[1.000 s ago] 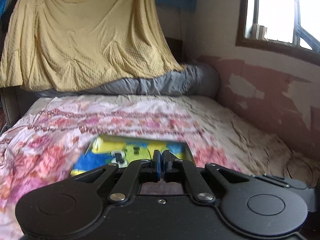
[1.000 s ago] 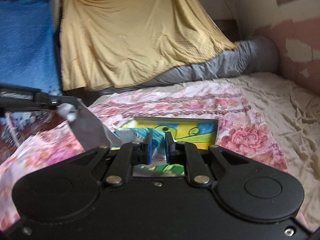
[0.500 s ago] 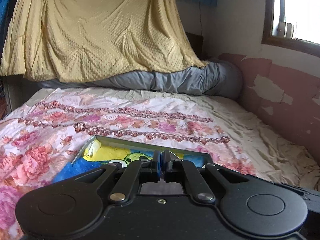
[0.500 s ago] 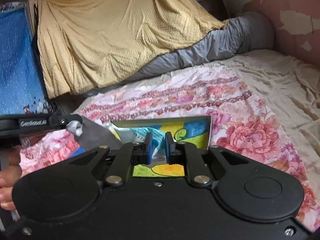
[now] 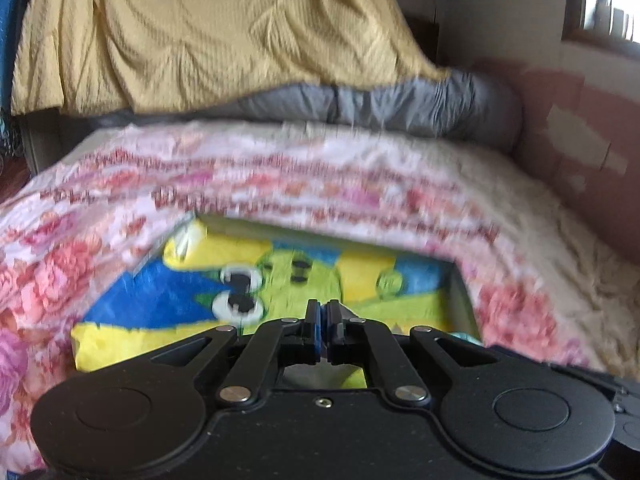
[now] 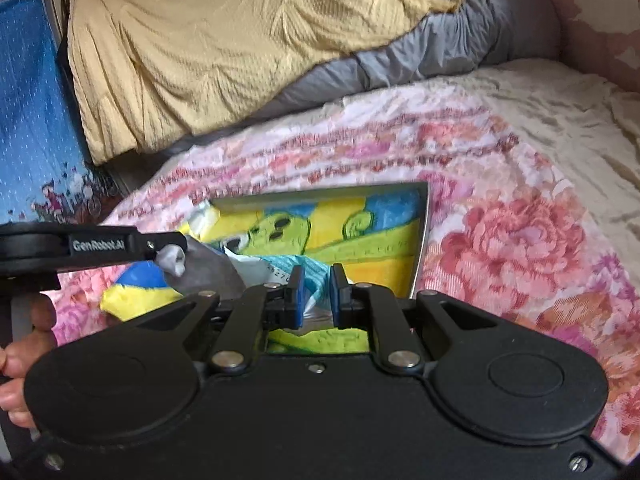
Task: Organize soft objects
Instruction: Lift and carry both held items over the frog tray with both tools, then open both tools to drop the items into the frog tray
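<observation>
Both grippers are hovering over the bed with the pink floral bedspread. Left gripper: jaws clenched, pinching a corner of grey fabric, clear in the right wrist view. Right gripper: jaws nearly closed, gripping crumpled light-blue and white printed plastic wrap. Beneath them a flat bright yellow, blue and green cartoon-print soft cover is lying on the near part of the bedspread. A yellow textured blanket is hanging at the far end above a long grey bolster. The person's hand is showing at the left edge.
</observation>
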`<state>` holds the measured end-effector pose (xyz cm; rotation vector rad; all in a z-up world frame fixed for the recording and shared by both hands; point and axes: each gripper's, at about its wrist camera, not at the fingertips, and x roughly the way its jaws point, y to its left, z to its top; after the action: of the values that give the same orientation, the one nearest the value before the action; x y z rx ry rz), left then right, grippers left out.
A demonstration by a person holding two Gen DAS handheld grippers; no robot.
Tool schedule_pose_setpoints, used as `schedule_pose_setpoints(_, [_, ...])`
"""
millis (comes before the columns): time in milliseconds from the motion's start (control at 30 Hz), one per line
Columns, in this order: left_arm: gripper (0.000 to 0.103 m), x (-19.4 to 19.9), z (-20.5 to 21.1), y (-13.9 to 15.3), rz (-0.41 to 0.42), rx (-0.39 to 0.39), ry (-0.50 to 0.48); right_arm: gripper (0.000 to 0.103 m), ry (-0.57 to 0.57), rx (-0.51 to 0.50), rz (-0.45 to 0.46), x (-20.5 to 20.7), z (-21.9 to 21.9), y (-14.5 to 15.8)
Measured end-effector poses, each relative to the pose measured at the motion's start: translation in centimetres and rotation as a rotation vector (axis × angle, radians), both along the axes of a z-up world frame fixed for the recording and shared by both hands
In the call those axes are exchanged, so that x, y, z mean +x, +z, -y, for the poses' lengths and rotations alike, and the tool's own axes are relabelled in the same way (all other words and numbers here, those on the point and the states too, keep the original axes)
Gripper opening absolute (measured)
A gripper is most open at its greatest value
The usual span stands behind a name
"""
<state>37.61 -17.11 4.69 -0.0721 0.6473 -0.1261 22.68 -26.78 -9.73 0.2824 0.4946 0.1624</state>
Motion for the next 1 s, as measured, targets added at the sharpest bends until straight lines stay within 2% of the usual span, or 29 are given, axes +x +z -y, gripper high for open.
schedule_pose_setpoints(167, [0.003, 0.7, 0.2, -2.2, -0.119, 0.035, 0.017, 0.009, 0.017, -0.022, -0.072, 0.9, -0.7, -1.6])
schedule_pose_setpoints(300, [0.007, 0.6, 0.3, -2.7, -0.144, 0.083, 0.043, 0.011, 0.028, -0.017, -0.098, 1.0, -0.8, -2.0])
schedule_pose_setpoints(433, [0.018, 0.1, 0.1, -2.3, -0.147, 0.076, 0.052, 0.018, 0.035, -0.011, -0.098, 1.0, -0.7, -1.9])
schedule_pose_setpoints(500, [0.027, -0.1, -0.1, -1.9, -0.144, 0.073, 0.067, 0.027, 0.034, -0.009, -0.096, 0.9, -0.7, -1.7])
schedule_pose_setpoints(567, [0.040, -0.6, -0.3, -1.5, -0.130, 0.076, 0.091, 0.032, 0.034, -0.007, -0.094, 0.9, -0.4, -1.5])
schedule_pose_setpoints(633, [0.047, -1.4, -0.7, -0.8, -0.107, 0.063, 0.104, 0.036, 0.033, -0.008, -0.087, 0.6, -0.3, -1.2])
schedule_pose_setpoints(800, [0.072, -4.1, -1.9, 1.7, -0.019, 0.035, 0.112, 0.064, 0.037, -0.017, -0.046, -1.0, -0.4, 0.7])
schedule_pose_setpoints(867, [0.083, -5.5, -2.4, 3.0, 0.023, 0.024, 0.104, 0.069, 0.044, -0.015, -0.030, -1.9, -0.5, 1.6])
schedule_pose_setpoints(1000, [0.092, -8.6, -3.4, 5.3, 0.098, 0.054, 0.116, 0.078, 0.037, -0.035, 0.007, -3.9, -0.9, 3.6])
